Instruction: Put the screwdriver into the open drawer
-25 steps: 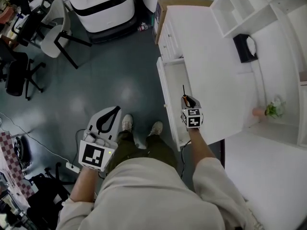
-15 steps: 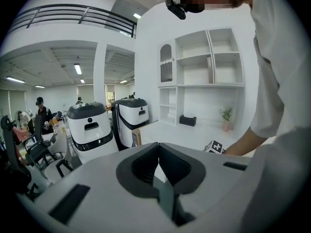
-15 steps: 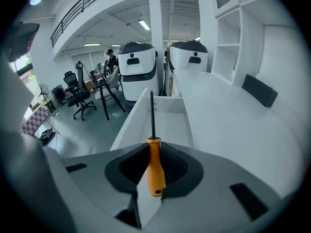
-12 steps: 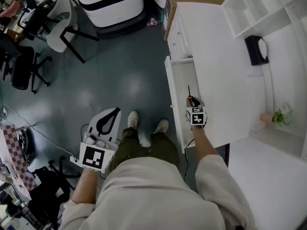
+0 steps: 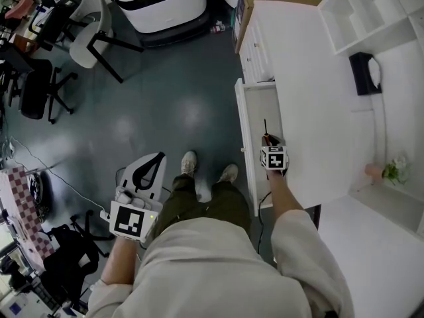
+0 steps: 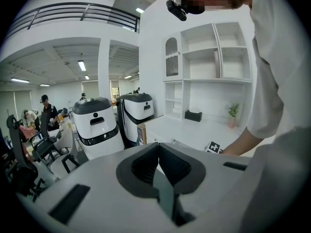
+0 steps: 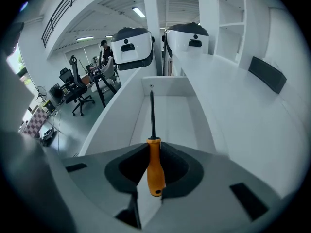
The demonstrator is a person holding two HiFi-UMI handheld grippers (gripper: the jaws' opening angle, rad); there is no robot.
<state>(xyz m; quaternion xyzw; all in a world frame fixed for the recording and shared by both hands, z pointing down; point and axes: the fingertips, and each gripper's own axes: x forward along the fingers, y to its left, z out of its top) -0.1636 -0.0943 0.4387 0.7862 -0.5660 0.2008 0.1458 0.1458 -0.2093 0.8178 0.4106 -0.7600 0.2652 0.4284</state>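
Your right claw (image 7: 154, 152) holds the screwdriver (image 7: 155, 174), its long axis pointing to 12 o'clock, lengthwise over the open drawer (image 7: 177, 113) below.

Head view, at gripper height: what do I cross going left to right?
left gripper, shut and empty → the person's shoes → open drawer, its front panel → right gripper holding the screwdriver → white desk top → potted plant

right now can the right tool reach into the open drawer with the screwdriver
Probably yes: the right tool, shut on the screwdriver, points down into the open drawer, and nothing shows between the shaft and the drawer's floor.
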